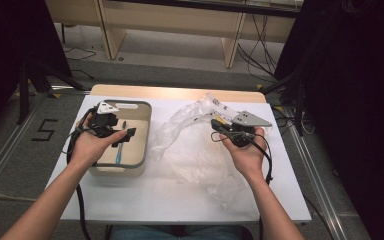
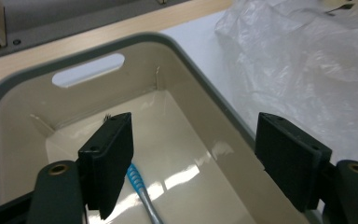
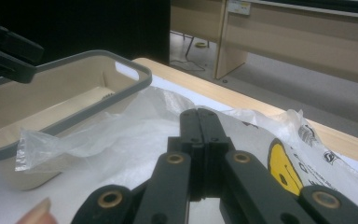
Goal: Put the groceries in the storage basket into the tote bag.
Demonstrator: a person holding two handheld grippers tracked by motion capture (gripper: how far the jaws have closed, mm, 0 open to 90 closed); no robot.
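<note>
Hovering over the beige plastic bin with grey rim [image 2: 205, 60], the left claw [image 2: 193, 158] gapes wide, empty, above a blue toothbrush [image 2: 142, 196] lying inside. Right claw [image 3: 200, 135] is closed, pinching the crinkled clear plastic bag [image 3: 121, 144] on the white tabletop [image 1: 170, 200].

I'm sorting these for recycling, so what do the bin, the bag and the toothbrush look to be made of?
The bin looks like rigid moulded plastic: glossy cream walls with glare, a matte grey rim. The bag appears to be thin clear plastic film, crinkled and see-through, with some print. The toothbrush handle seems to be smooth blue plastic, possibly with a ribbed rubbery grip; its bristles cannot be made out.
</note>
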